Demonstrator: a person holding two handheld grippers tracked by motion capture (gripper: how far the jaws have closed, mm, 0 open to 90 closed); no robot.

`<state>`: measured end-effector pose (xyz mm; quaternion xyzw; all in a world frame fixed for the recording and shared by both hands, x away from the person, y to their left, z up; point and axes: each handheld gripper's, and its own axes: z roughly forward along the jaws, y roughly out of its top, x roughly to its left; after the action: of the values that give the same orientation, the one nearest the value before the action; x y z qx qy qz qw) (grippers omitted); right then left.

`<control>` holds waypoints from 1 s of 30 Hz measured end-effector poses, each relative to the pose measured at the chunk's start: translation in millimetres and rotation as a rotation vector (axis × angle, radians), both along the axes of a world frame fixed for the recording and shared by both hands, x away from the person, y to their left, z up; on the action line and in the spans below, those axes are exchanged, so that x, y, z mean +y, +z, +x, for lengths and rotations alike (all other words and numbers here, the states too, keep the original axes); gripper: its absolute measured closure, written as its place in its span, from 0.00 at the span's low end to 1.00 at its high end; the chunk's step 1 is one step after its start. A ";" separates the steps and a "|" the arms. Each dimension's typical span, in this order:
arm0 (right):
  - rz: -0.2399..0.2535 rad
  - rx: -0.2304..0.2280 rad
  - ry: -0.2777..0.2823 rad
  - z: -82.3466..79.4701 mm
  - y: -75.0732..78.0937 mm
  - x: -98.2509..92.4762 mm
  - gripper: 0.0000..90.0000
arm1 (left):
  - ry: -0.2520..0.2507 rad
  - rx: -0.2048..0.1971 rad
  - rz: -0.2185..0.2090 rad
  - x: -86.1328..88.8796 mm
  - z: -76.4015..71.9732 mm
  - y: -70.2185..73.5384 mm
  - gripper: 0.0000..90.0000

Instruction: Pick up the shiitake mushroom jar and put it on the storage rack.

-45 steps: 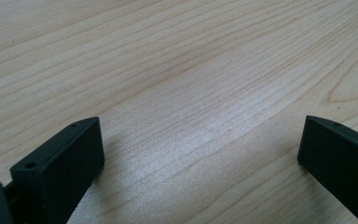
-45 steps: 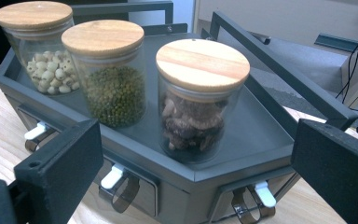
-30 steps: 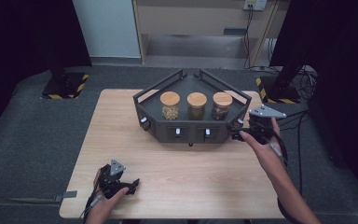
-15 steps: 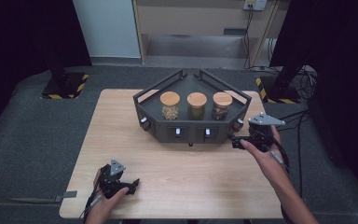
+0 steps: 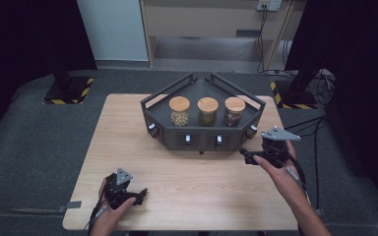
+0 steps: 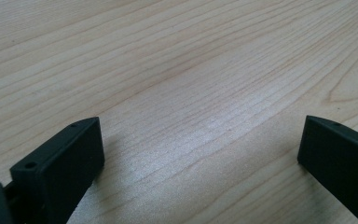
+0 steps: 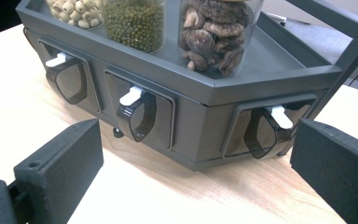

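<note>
A dark grey angular rack [image 5: 202, 135] stands at the table's far middle, carrying three cork-lidded jars: pale beans [image 5: 179, 111], green beans [image 5: 207, 111] and dried mushrooms [image 5: 234, 111]. Its front faces hold scoop drawers with white tabs [image 7: 131, 96]. My right gripper [image 5: 248, 156] hovers open just off the rack's right front corner, jaws spread toward the drawers [image 7: 264, 130], touching nothing. My left gripper [image 5: 139, 194] rests open low over the bare wood [image 6: 191, 107] near the front left edge, nothing between its jaws.
The wooden table [image 5: 128, 132] sits on grey carpet. Cables [image 5: 315, 128] trail off the right side. Black stands with yellow-striped bases [image 5: 69, 91] flank the back. Bare wood lies between the two grippers.
My right gripper has drawn back from the rack's right side, moving toward the front and lower. The left gripper has stayed put.
</note>
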<state>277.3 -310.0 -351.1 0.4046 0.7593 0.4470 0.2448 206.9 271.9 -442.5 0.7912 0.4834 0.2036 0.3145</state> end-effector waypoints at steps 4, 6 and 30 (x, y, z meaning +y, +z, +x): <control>0.005 0.006 -0.003 -3.4 -4.0 -3.2 0.03 | 0.000 0.000 0.000 0.0 0.0 0.0 0.00; 0.008 0.008 -0.003 -5.4 -6.2 -4.9 0.03 | 0.000 0.000 0.000 0.0 0.0 0.0 0.00; -0.001 0.024 -0.016 -26.6 -26.7 -15.1 0.03 | 0.005 -0.001 0.001 -0.9 -0.8 0.0 0.00</control>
<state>250.7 -325.1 -377.8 0.4159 0.7592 0.4397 0.2394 206.1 271.0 -442.4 0.7900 0.4853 0.2050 0.3136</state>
